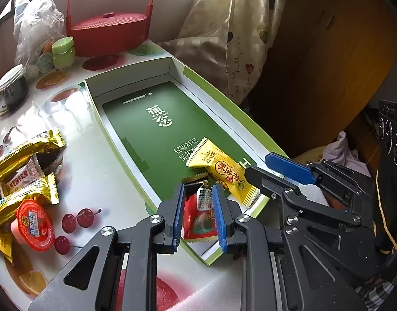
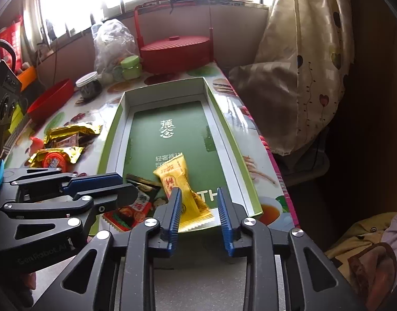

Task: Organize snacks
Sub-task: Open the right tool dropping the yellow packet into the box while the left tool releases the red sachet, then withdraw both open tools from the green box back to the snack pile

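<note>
A long green box (image 1: 105, 129) (image 2: 107, 150) lies open on the fruit-print table. At its near end my left gripper (image 1: 198, 189) (image 2: 128, 185) is shut on a red snack packet (image 1: 198, 217) (image 2: 125, 216), which rests on the box floor. Beside it lies a yellow snack packet (image 1: 219, 165) (image 2: 175, 178), its near end between the pads of my right gripper (image 2: 198, 191) (image 1: 258, 165). That gripper is open, and the right pad stands clear of the wrapper. Left of the box is a heap of gold-wrapped snacks (image 1: 24, 171) (image 2: 68, 134) with a red-lidded jelly cup (image 1: 35, 224) (image 2: 55, 159).
A red lidded carry basket (image 1: 107, 31) (image 2: 175, 51) stands behind the box, with a green jar (image 1: 63, 51), a dark white-capped jar (image 1: 13, 85) and a plastic bag (image 1: 37, 20) to its left. A red bowl (image 2: 50, 98) sits far left. A curtain (image 1: 237, 39) hangs past the table's right edge.
</note>
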`<state>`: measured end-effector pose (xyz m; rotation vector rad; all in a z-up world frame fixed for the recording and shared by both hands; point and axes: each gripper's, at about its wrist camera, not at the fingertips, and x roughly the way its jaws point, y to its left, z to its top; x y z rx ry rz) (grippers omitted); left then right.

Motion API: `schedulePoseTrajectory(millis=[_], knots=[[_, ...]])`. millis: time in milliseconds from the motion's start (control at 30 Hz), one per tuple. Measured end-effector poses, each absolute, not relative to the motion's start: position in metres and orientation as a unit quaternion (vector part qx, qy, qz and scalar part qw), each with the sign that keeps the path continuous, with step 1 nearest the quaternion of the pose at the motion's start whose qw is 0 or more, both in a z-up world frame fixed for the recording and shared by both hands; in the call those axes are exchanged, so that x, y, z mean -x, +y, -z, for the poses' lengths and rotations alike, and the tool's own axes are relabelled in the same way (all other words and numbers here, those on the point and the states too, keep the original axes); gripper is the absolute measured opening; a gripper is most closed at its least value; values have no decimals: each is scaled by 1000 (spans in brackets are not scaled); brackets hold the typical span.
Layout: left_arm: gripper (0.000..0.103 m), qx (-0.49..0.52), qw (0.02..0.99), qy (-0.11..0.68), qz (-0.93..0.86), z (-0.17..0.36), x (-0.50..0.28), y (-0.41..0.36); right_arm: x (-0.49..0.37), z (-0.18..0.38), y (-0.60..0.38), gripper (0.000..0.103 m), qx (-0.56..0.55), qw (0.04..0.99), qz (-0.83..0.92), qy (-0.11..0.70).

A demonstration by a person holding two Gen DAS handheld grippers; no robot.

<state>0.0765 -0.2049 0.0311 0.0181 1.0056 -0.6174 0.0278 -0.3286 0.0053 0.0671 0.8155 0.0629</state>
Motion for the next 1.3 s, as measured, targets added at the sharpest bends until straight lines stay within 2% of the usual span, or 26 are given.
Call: schedulePoseTrajectory(millis=[333,400,467,533,1167,1300], knots=[[24,-4,833,473,288,-34,-73,-198,-26,-7,-328,38,-39,918,-18,395],[27,-2,834,470,288,-37,-71,-195,-25,-7,-327,40,-40,918,-13,395],[38,0,835,466,292,-39,-70,-193,-24,-7,-326,41,-43,918,-11,393],[41,2,837,464,290,-41,-69,-191,-23,-8,-326,41,-45,919,-10,392],[43,23,867,430,251,-66,-55,-138,-14,-31,-303,45,-58,931,-28,359],[43,30,876,424,229,-68,-52,-115,-14,-37,-289,49,-51,934,-45,351]])
